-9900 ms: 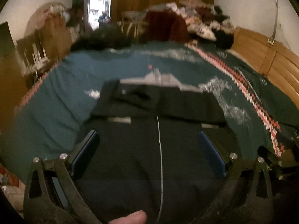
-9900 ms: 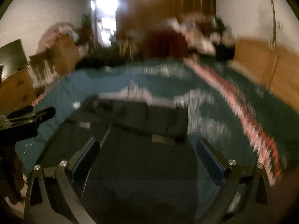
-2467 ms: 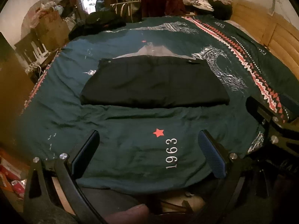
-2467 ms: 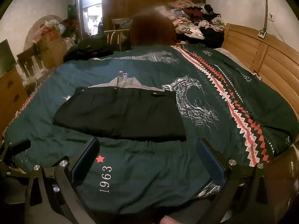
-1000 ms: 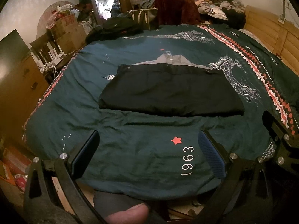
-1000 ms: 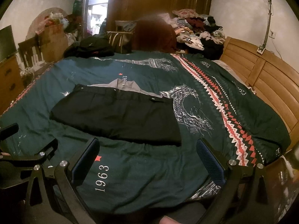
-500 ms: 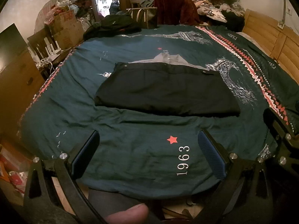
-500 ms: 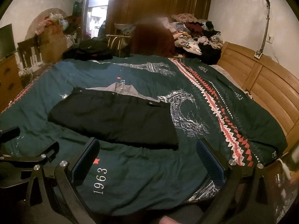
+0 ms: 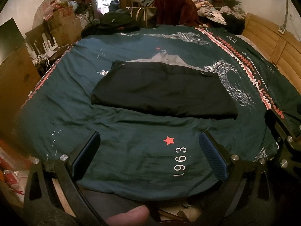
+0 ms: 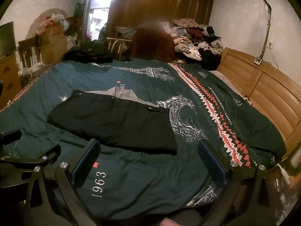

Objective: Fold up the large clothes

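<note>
A black garment (image 9: 161, 88) (image 10: 112, 121) lies folded into a flat rectangle in the middle of the bed, on a dark teal bedspread (image 9: 131, 150) (image 10: 143, 179). A grey garment (image 9: 165, 59) (image 10: 120, 93) shows from under its far edge. My left gripper (image 9: 149, 145) is open and empty, held back over the bed's near edge, well short of the black garment. My right gripper (image 10: 148, 156) is open and empty too, over the near edge to the right. Each gripper shows at the side of the other's view.
A wooden headboard (image 10: 263, 86) runs along the right side. Piled clothes (image 10: 193, 37) and a dark red cloth over a chair (image 9: 175, 9) stand beyond the far edge. Boxes (image 9: 62, 24), a dresser (image 10: 9, 75) and a black heap (image 9: 112, 21) line the left.
Ten seconds ago both grippers were low over the black garment; they have since pulled back to the bed's near edge, leaving it folded. In the last second the views only shifted slightly.
</note>
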`<state>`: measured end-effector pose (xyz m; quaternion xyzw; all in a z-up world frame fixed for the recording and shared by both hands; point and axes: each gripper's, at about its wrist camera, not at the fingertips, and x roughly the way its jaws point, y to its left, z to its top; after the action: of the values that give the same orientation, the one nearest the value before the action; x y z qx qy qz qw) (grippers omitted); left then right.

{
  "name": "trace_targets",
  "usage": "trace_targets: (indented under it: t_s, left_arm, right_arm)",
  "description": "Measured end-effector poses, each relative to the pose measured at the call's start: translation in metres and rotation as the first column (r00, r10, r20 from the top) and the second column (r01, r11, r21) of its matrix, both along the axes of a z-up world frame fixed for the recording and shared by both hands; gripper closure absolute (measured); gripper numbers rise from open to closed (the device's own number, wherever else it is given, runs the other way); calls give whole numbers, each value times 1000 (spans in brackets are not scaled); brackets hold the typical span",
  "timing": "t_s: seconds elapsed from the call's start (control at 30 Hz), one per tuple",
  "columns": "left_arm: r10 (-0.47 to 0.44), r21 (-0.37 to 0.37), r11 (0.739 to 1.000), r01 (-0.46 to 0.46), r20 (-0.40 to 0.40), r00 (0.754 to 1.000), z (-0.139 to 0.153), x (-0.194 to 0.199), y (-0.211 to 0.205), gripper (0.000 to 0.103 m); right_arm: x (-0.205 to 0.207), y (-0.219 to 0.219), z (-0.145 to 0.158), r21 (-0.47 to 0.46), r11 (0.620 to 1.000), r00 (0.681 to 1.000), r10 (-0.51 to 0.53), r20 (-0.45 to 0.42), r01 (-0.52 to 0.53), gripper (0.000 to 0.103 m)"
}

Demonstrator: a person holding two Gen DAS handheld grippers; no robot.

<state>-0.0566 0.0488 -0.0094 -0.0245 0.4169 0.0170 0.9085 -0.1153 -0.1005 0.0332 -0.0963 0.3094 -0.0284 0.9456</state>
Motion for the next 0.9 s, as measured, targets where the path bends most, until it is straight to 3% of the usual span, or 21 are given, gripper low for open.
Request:
trace_targets:
  t_s: [0.43,0.9]
  left_arm:
    - [-8,-16,1000,8,-10,1000,-3,0,-1,0]
    - [6,27,1000,-5,-9,1000,-5,1,-3,0]
  right_arm:
    - [-1,-1,2,-7,1000,1000,-6,2,6,0]
    - [1,-3,-4,-10,1000,1000,-7,-12,7,0]
